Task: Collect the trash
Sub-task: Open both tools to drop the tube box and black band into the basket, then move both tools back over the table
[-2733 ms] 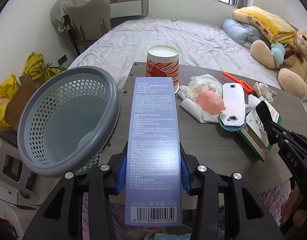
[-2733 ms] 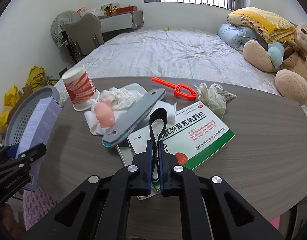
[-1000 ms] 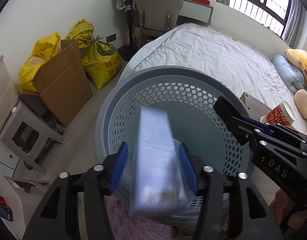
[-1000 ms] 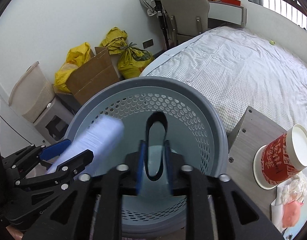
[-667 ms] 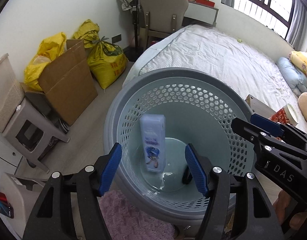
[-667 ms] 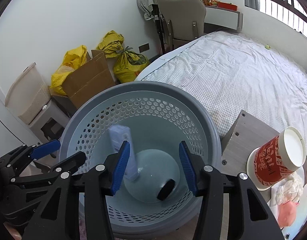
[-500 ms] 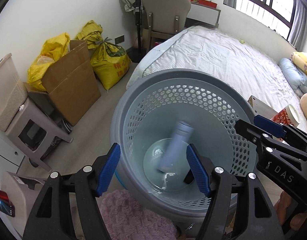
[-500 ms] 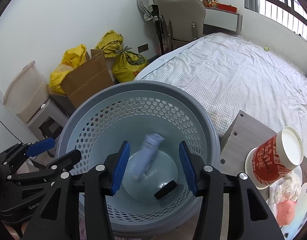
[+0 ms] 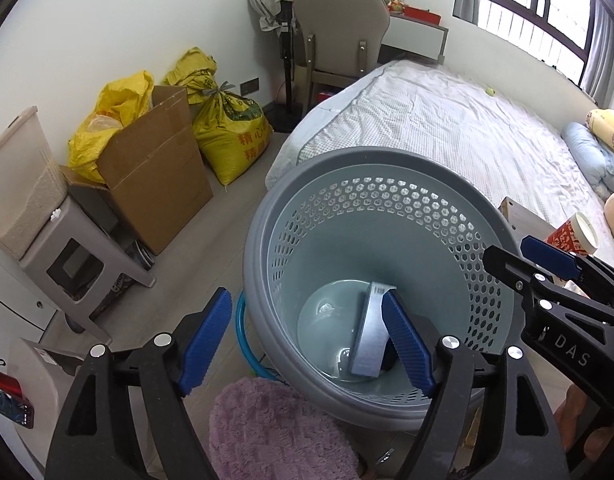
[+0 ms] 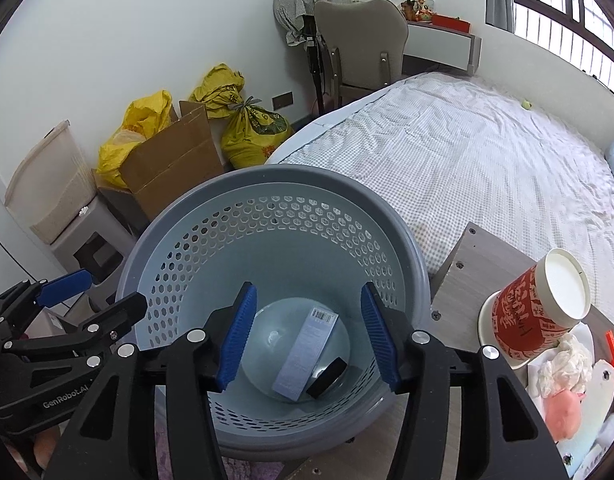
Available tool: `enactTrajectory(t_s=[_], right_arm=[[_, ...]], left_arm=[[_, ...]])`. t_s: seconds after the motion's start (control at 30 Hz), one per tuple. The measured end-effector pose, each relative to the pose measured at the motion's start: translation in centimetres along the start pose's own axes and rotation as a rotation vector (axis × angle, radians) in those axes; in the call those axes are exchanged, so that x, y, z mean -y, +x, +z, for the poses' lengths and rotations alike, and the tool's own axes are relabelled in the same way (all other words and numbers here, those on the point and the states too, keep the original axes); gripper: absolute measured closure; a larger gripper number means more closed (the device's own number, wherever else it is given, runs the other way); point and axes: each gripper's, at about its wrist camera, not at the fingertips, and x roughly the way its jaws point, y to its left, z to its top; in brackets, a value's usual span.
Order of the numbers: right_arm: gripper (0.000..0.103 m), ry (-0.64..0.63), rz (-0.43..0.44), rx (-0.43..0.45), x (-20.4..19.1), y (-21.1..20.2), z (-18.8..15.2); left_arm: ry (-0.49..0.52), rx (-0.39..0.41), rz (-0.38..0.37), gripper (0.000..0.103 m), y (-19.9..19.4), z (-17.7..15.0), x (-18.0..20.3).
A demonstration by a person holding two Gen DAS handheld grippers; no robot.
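Two items now lie in the grey perforated plastic basket: pale-blue cardboard toothpaste box and small black loop. My left gripper and right gripper, just opened, hang spread and empty. Counter litter remains, including red paper cup.

- "DAS" in pale letters on the black body of the right gripper, seen from the left wrist view.
- "GenRobot.AI" on the black body of the left gripper, seen from the right wrist view.
- Red Chinese characters on the yellow sack: "精" and "心" can be made out (the rest is creased away).
- A barcode on the end of the pale box in the basket; digits too small to read.
- Red paper cup: white characters, not legible.
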Motion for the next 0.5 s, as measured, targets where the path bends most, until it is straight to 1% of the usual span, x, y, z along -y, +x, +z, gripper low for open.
enactTrajectory(t_s=[0.5], right_arm=[[0.05, 0.035, 0.012, 0.021, 1.1, -2.7, -2.0]], left_arm=[[-0.009, 0.018, 0.007, 0.027, -2.0, -1.1, 1.1]])
